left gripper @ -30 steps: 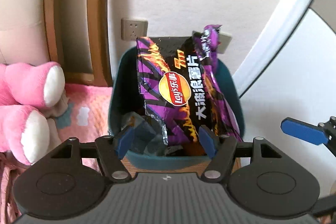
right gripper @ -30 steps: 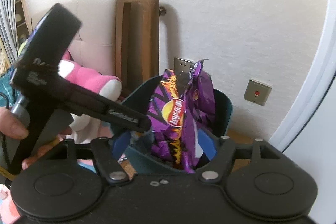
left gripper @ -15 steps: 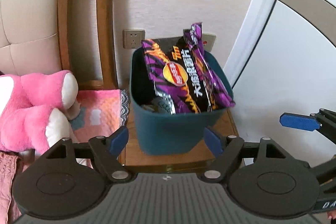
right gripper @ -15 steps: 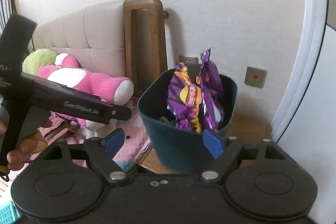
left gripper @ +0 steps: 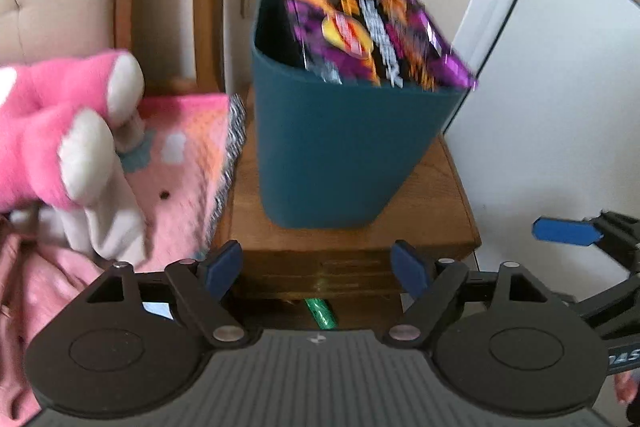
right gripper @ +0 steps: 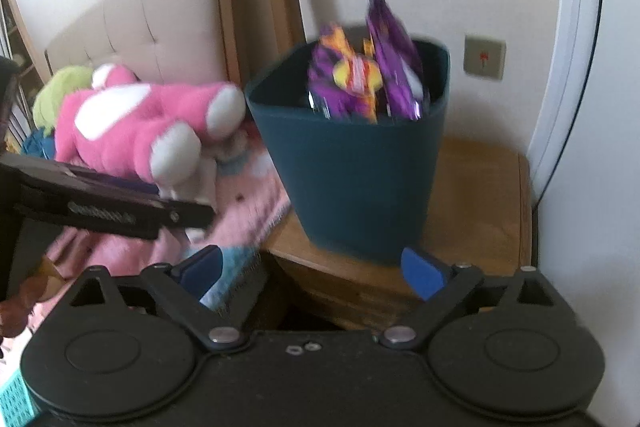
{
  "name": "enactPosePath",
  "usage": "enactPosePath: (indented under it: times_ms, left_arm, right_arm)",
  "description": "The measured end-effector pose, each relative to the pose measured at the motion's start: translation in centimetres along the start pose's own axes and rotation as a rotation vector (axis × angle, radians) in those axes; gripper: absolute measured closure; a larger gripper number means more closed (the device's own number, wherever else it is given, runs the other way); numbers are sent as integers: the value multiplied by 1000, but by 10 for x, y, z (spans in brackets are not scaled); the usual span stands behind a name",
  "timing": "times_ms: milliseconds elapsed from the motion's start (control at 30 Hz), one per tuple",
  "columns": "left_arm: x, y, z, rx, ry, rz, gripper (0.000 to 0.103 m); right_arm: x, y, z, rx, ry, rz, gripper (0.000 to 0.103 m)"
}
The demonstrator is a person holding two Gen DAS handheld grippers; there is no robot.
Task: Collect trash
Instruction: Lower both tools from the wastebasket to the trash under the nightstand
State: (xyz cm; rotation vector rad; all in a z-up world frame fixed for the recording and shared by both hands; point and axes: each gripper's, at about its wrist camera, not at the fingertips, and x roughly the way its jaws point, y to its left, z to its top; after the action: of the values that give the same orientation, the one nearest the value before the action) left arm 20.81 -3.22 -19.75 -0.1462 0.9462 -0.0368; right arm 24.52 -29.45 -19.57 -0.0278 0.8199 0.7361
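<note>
On the wooden nightstand [left gripper: 440, 187], one teal bin [left gripper: 340, 147] holds two purple chip bags [left gripper: 376, 31]; both tools [left gripper: 320, 269] [right gripper: 316, 269] spread, empty.

The left wrist camera looks forward and slightly down over the left tool [left gripper: 318, 269] at the teal bin [left gripper: 340, 155] on the wooden worktop [left gripper: 436, 203], fairly near. The right wrist camera, over the right tool [right gripper: 316, 273], faces the same bin [right gripper: 356, 179] from farther right. Both views share bin, worktop, pink plush toy [right gripper: 144, 123] and wall.
</note>
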Motion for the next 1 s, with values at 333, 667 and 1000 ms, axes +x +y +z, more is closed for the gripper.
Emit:
enactPosePath:
  times_ms: [333, 667, 1000]
  left_arm:
    - [120, 24, -71, -83, 160, 17, 9]
    - [283, 44, -148, -138, 277, 49, 9]
    - [442, 43, -215, -82, 293, 103, 9]
  right_arm:
    - [95, -34, -88, 28, 149, 12, 6]
    - [226, -74, -189, 66, 242, 28, 6]
    - [360, -117, -276, 21, 297, 8, 10]
